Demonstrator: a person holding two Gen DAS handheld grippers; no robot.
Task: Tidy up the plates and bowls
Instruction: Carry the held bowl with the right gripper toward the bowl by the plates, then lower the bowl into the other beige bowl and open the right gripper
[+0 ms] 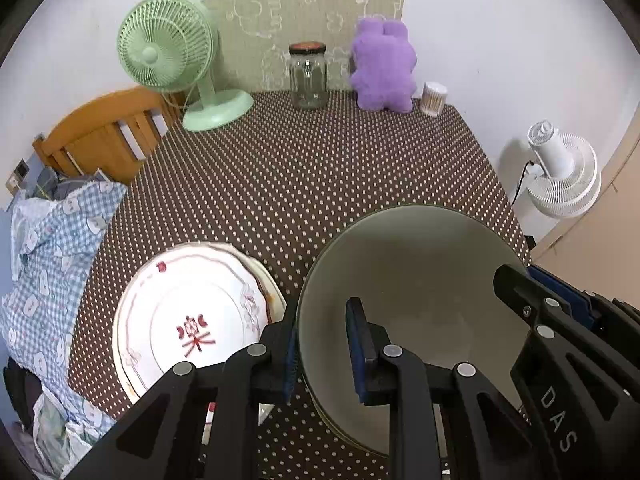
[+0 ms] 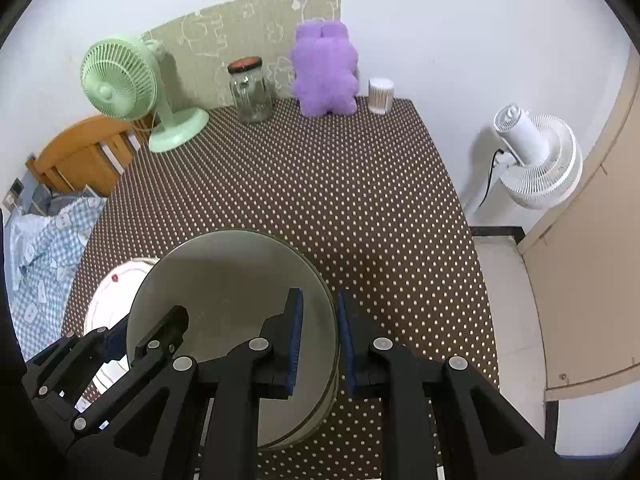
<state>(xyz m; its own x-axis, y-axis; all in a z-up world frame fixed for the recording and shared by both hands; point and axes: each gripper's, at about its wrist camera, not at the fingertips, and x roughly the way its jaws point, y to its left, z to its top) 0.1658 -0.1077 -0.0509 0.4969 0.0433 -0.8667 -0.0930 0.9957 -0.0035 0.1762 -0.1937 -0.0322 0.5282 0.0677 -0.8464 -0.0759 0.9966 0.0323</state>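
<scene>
A large grey-green bowl is carried between both grippers over the brown dotted tablecloth. My left gripper is shut on the bowl's left rim, one blue pad inside and one outside. My right gripper is shut on the right rim of the bowl in the same way. Each gripper shows in the other's view: the right gripper and the left gripper. A stack of white plates with a red pattern lies just left of the bowl; the plates are partly hidden behind it.
Along the back wall stand a green fan, a glass jar, a purple plush toy and a cotton-swab tub. A wooden chair and blue checked cloth lie left. A white fan stands beyond the table's right edge.
</scene>
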